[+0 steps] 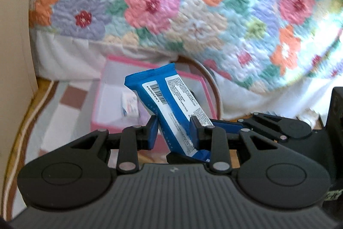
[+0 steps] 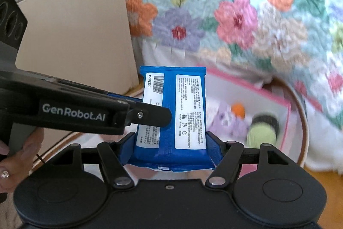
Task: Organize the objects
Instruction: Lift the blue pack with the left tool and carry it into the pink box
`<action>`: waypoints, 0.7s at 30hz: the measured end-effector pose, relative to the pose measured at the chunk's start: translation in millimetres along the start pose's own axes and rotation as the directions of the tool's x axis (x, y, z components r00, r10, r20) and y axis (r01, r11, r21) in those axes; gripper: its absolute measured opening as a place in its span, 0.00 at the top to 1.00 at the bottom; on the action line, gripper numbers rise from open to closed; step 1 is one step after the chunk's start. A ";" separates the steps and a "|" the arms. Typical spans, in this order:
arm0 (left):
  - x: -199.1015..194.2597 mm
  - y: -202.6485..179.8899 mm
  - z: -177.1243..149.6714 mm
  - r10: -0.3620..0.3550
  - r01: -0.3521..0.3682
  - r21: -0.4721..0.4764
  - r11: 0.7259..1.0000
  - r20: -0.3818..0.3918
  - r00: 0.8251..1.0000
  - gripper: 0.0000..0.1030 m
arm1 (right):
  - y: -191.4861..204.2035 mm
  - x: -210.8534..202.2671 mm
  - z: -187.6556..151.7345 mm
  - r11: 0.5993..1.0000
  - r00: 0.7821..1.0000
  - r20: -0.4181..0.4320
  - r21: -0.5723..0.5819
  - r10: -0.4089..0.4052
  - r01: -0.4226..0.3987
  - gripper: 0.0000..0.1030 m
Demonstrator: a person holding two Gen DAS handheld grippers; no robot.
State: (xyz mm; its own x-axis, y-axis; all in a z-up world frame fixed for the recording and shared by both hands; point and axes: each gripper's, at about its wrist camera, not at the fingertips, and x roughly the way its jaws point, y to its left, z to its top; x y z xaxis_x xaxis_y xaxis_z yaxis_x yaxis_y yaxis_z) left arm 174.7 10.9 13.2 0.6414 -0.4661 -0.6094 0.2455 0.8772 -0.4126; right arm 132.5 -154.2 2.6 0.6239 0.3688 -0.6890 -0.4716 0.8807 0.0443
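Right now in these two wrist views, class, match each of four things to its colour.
Things:
1. snack packet
2. storage box rim
3. small ball in the box
4. cardboard panel

Colours:
A. orange
B. tan
C. blue
D. pink

Pairs: 1-C, 2-D, 3-A, 4-B

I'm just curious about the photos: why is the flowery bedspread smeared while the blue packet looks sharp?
Left wrist view: the blue packet is crisp, the bedspread and pink box smeared, washed out at right. Right wrist view: packet print readable, box contents blurred, edges bent by the lens. Probably camera movement.
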 end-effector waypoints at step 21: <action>196.7 36.3 40.3 0.183 -0.154 0.124 0.980 -0.275 0.944 0.72 | -114.9 179.8 23.4 0.922 0.976 -0.156 0.378 0.152 -0.083 0.29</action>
State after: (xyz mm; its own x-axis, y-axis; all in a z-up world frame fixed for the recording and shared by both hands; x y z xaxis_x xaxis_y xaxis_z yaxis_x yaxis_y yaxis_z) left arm 339.2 -44.3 -94.4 0.4508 -0.3114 -0.8365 0.2322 0.9458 -0.2270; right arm 313.4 -182.1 -109.5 0.4403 0.4475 -0.7784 -0.2508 0.8937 0.3719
